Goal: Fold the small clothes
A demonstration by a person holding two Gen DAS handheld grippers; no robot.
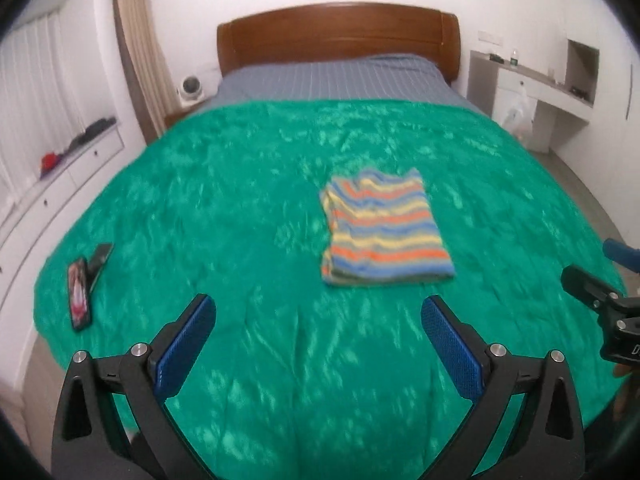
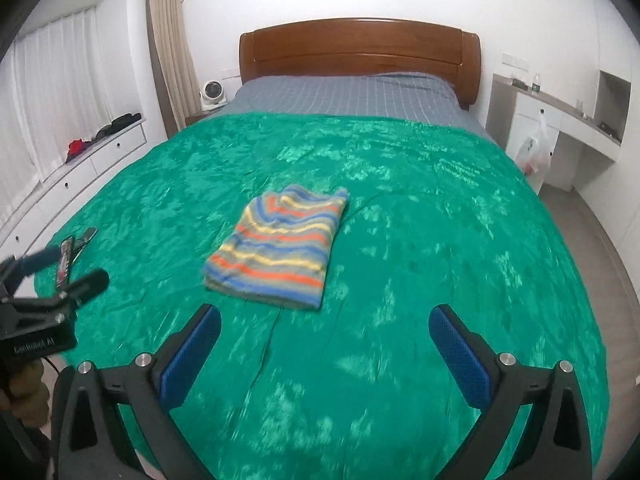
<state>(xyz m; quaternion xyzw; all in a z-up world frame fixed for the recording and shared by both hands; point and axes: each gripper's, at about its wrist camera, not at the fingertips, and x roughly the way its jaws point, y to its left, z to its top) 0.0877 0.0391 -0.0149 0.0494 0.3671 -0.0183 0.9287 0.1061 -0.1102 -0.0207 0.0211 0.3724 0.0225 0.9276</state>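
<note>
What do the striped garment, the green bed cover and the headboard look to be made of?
Striped garment: soft knit or terry-like cloth, matte, slightly fuzzy; the blur leaves the weave open. Green bed cover: plush, velvety fabric, judging by its patchy crushed sheen. Headboard: wood, smooth and glossy brown, probably varnished.

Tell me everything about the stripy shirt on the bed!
The stripy shirt is small and looks like soft knit cloth, with wavy bands of orange, yellow, blue and grey-green. It is folded into a neat, roughly rectangular stack, layers showing at its near edge. It lies flat near the middle of the green blanket, touching only that. Both grippers, left and right, hang open and short of it, holding nothing. The pictures are a bit blurry, so finer details are unclear.
</note>
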